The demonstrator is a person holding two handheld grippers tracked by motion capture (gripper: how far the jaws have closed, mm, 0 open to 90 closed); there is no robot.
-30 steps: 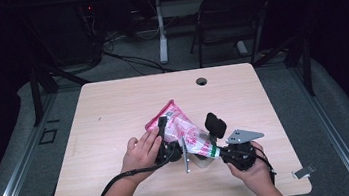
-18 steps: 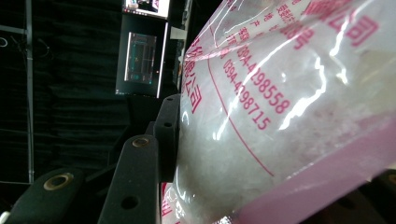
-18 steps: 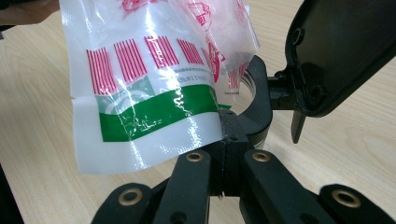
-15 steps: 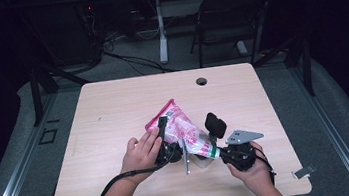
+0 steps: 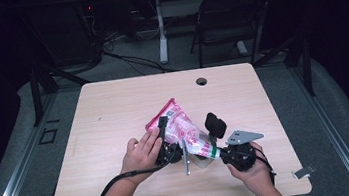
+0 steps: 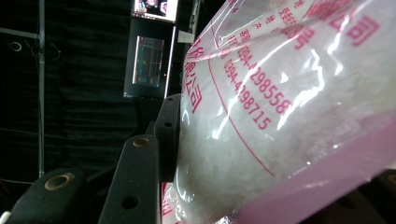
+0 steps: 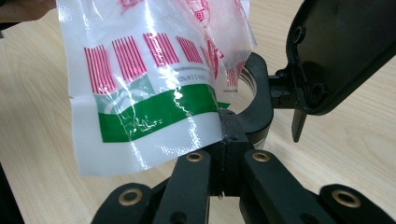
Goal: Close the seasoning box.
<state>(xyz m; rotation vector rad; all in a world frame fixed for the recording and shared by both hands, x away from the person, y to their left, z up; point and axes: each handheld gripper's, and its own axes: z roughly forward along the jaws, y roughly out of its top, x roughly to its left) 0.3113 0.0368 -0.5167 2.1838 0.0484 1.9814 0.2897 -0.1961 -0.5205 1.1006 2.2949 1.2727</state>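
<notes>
Nothing is being moved since a second ago, bag held steady.
The rice bag (image 5: 182, 129) is being squeezed by the left tongs (image 5: 167, 140) around its middle, and its bottom edge is being pinched by the right tongs (image 7: 223, 122) over the desk (image 5: 113, 110), so it looks ready for pouring or opening.

Table: we see a light wooden table (image 5: 115, 120) with a small round hole (image 5: 201, 81) near its far edge.
Bag: a pink and white printed plastic bag (image 5: 178, 127) lies tilted between the grippers.
Left gripper (image 5: 167, 144): we see it clamped on the bag's middle.
Right gripper (image 5: 215, 152): it pinches the bag's near, green end.
</notes>
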